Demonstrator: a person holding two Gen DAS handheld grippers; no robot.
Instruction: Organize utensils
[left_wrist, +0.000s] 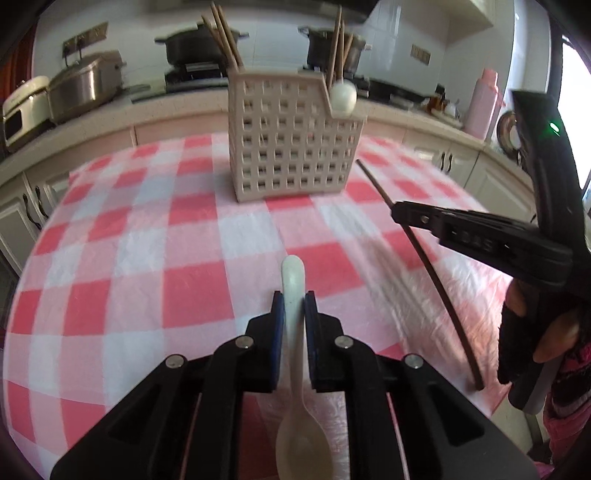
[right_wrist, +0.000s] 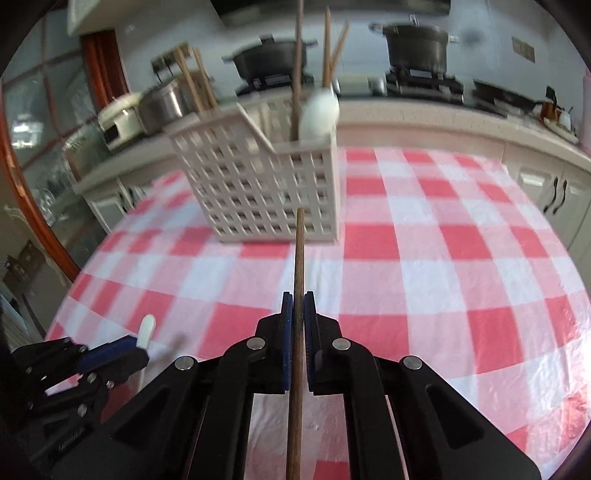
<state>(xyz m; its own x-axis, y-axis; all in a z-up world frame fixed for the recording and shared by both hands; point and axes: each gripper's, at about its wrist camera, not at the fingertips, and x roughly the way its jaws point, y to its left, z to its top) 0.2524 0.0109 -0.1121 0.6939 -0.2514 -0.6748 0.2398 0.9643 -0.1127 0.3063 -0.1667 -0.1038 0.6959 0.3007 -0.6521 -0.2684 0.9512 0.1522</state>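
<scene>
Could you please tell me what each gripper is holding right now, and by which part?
Left gripper grips the white spoon on its handle, bowl end trailing. Right gripper grips the brown chopstick partway along its length.

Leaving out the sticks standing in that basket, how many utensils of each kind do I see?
White ceramic spoons: 2, one in the left tool, one in the beige plastic lattice basket.
Dark wooden chopsticks: 1, in the right tool.
Total: 3
</scene>
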